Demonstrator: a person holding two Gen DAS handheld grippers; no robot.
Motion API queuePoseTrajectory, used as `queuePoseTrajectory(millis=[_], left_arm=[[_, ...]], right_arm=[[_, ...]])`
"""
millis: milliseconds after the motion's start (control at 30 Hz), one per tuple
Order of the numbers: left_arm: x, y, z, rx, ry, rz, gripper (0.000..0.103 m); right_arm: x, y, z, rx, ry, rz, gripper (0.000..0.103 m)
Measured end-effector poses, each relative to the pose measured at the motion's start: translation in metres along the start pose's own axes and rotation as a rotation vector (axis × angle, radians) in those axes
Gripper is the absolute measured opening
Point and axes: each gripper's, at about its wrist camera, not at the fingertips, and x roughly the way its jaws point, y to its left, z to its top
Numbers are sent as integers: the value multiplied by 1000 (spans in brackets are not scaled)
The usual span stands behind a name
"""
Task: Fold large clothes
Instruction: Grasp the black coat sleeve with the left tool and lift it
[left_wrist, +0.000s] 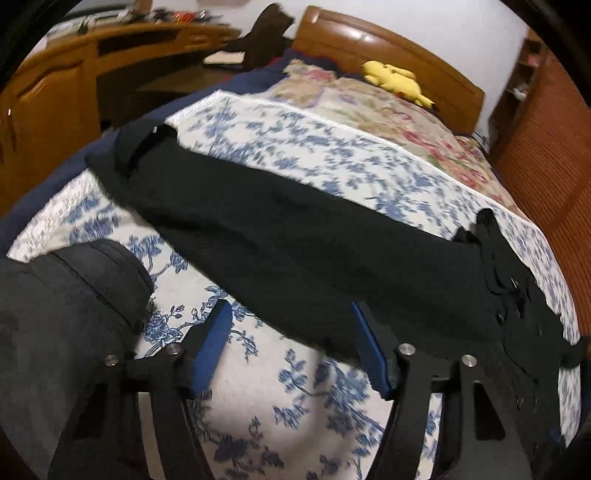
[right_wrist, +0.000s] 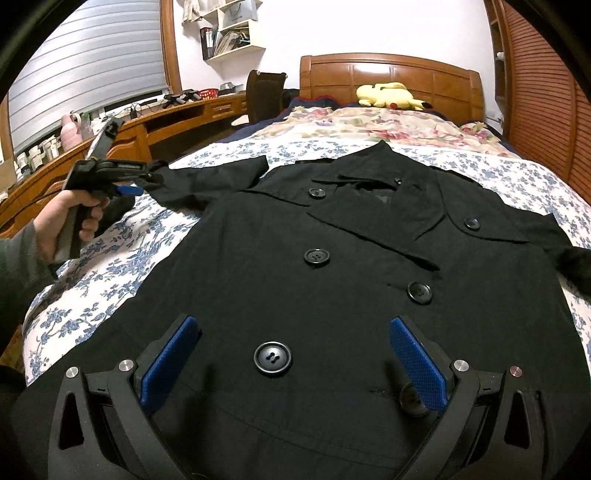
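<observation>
A black double-breasted coat (right_wrist: 332, 266) lies face up, spread on the blue-and-white floral bedspread (right_wrist: 110, 258). Its left sleeve (left_wrist: 258, 229) stretches across the left wrist view. My left gripper (left_wrist: 291, 332) is open, its blue pads just below the sleeve, nothing between them; it shows in the right wrist view (right_wrist: 129, 190), held by a hand beside the sleeve end. My right gripper (right_wrist: 291, 354) is open above the coat's lower front, a large button (right_wrist: 272, 359) between its fingers, not touching.
A yellow plush toy (right_wrist: 388, 96) lies by the wooden headboard (right_wrist: 388, 70). A wooden desk (right_wrist: 147, 125) with clutter runs along the left. A louvred wooden wardrobe (right_wrist: 546, 92) stands at the right. A dark fur cuff (left_wrist: 92, 280) lies at lower left.
</observation>
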Motion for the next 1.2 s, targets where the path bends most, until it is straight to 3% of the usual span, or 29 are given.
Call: queuePoseTrajectory(millis=[267, 333, 500, 567, 767, 1033, 1200], left_arm=[[31, 4, -1, -55, 61, 14, 53], [34, 0, -1, -45, 67, 15, 46], [41, -6, 4, -35, 84, -27, 7], [38, -13, 4, 3, 69, -14, 3], [-7, -59, 6, 119, -35, -43, 2], [-95, -158, -33, 341, -74, -205, 2], [-121, -177, -55, 411, -76, -175, 2]], right_arm=[[3, 0, 1, 4, 3, 4, 103], [3, 0, 1, 6, 5, 6, 103], [5, 1, 1, 8, 7, 8, 103], [6, 1, 0, 10, 6, 8, 103], [6, 1, -1, 11, 4, 8, 103], [5, -1, -2, 28, -7, 13, 103], [5, 0, -3, 24, -11, 9, 103]])
